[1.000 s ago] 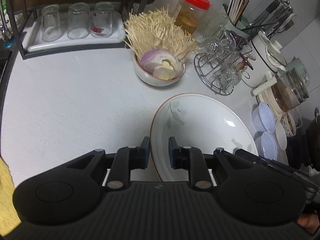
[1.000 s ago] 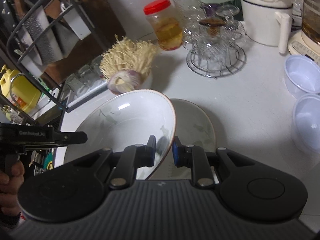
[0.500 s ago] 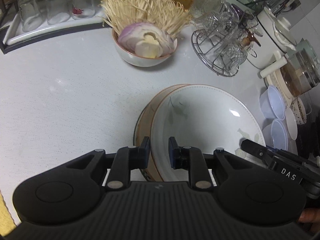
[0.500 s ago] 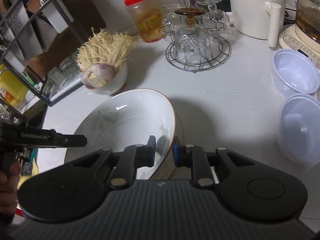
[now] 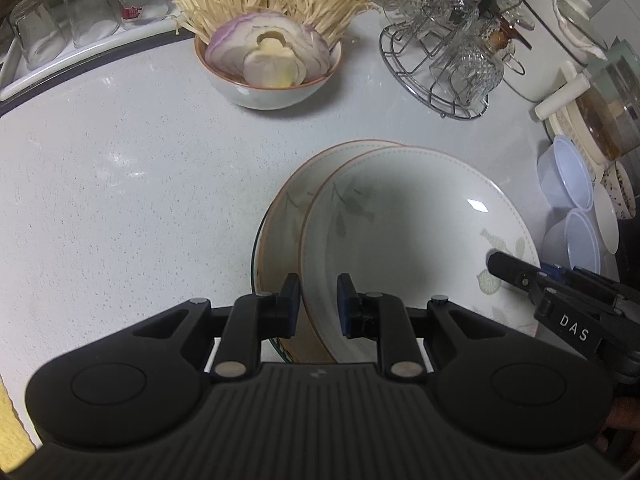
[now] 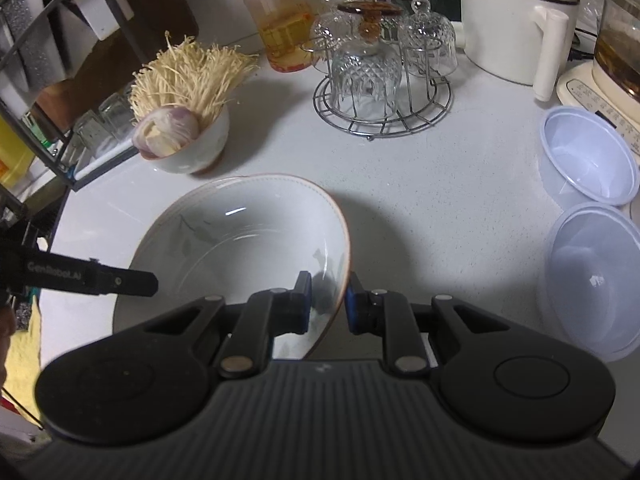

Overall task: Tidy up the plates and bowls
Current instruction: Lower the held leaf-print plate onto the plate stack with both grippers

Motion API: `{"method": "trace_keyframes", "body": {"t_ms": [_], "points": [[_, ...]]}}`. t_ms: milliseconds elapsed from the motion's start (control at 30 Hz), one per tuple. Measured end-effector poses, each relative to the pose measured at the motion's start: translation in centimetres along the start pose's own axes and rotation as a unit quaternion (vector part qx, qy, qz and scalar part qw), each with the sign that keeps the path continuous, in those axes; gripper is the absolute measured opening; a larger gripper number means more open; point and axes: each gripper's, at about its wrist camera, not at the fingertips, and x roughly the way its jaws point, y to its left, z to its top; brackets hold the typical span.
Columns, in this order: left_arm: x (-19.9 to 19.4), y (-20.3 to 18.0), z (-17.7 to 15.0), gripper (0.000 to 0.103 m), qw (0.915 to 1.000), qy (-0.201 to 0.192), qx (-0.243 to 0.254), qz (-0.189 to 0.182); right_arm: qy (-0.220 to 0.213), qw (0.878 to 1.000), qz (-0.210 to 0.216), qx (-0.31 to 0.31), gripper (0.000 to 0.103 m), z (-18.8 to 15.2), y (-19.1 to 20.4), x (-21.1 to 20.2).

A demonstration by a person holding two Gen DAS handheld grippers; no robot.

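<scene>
The top plate (image 5: 416,240) is gripped at opposite rims by the left gripper (image 5: 318,304) and right gripper (image 6: 327,300), offset over the lower plate (image 5: 288,216); centring, lowering and release are probably needed next.

A wide, shallow white ceramic plate with a brown rim and grey leaf print (image 5: 408,232) sits tilted, gripped at both edges. Beneath it, showing at nine o'clock, lies a matching brown-rimmed plate (image 5: 286,220) on the counter.

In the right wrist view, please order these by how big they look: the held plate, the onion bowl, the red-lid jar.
1. Plate, clearly largest, though nearest the camera.
2. Onion bowl.
3. Jar; looks close to the bowl and stands farther back, so this order is unsure.
</scene>
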Motion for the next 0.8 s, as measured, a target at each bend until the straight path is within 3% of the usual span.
{"method": "trace_keyframes", "body": {"t_ms": [433, 800], "points": [[0.5, 0.9, -0.1, 0.023, 0.9996, 0.009, -0.026, 0.007, -0.006, 1.000, 0.004, -0.009, 0.021, 0.0, 0.4, 1.2], [-0.4, 3.1, -0.2, 0.023, 0.9944, 0.017, -0.099, -0.033, 0.000, 1.000, 0.013, -0.010, 0.022, 0.1, 0.5, 1.8]]}}
